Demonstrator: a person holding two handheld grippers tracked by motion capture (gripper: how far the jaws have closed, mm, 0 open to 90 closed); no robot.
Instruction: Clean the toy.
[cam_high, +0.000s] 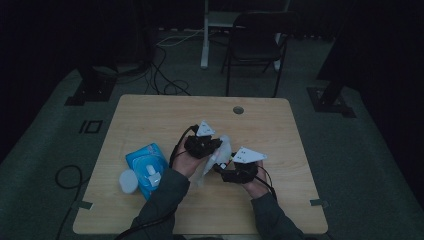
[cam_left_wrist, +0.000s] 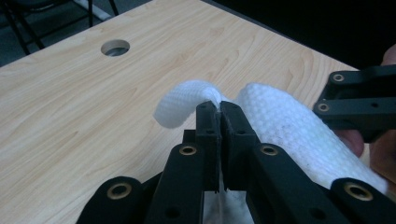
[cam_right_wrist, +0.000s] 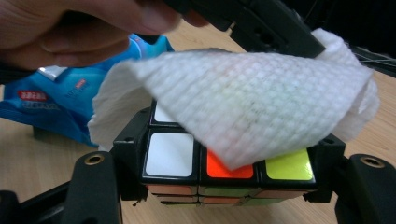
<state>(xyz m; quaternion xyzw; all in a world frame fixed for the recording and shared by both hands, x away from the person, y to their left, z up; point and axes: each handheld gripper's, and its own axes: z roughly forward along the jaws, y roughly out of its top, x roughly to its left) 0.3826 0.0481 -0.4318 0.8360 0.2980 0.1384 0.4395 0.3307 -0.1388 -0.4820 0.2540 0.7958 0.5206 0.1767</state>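
- The puzzle cube (cam_right_wrist: 224, 179) sits clamped between the two jaws of the right gripper (cam_right_wrist: 224, 186), one jaw against each side; white, orange and yellow-green stickers face up along its near row.
- A white wet wipe (cam_right_wrist: 243, 112) is draped over the cube's top, covering all but that near row and hanging past the far side.
- The left gripper (cam_left_wrist: 219, 121) is closed on the wipe (cam_left_wrist: 280, 126), its jaws pinching a fold of the sheet, the rest trailing off to the right of the jaws.
- In the high view the left gripper (cam_high: 202, 145) is just above and beside the right gripper (cam_high: 240, 172), with the wipe (cam_high: 220, 152) between them over the middle of the table (cam_high: 150, 115).
- The blue wipe pack (cam_high: 146, 167), lid open, lies to the left of the left gripper, well apart from the cube.
- Step in hand, as I judge it: wiping the cube's top face.
- The next move probably calls for dragging the pinched wipe across the top while the right gripper holds the cube steady, then turning the cube to offer another face.
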